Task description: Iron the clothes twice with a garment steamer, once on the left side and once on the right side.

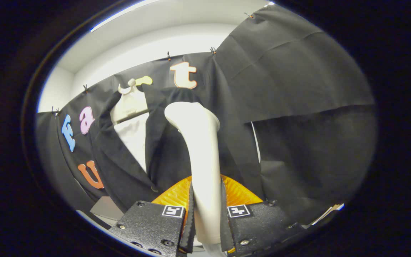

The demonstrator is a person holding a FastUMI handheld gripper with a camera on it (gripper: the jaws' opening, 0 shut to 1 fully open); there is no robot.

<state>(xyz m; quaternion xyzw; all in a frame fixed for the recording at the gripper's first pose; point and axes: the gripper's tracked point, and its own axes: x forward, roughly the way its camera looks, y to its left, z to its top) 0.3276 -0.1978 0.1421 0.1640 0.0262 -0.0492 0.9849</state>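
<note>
- Gripper view was examined: the gripper (207, 210) was found clamped on the garment steamer (200, 157), with both fingers pressed against the handle's sides.
- The steamer's handle was seen rising upright from between the fingers, its rounded head (191, 114) tilted slightly toward the left, against the jacket.
- A dark jacket (130, 160) was observed on a pale hanger (130, 101) beyond the fingers, with a white shirt (134, 137) shown between its lapels.
- The steamer head was noted over the jacket's front panel on the right of the opening; whether it touched the cloth could not be told.
- The jacket's right edge was found close to the handle, with a narrow white strip (256, 142) just past it.
- Open room was recorded to the right of the steamer, bounded by the booth's black cloth wall (298, 82).
- On the left, the jacket's sleeve edge was seen near the cloth wall, little room being left there.
</note>
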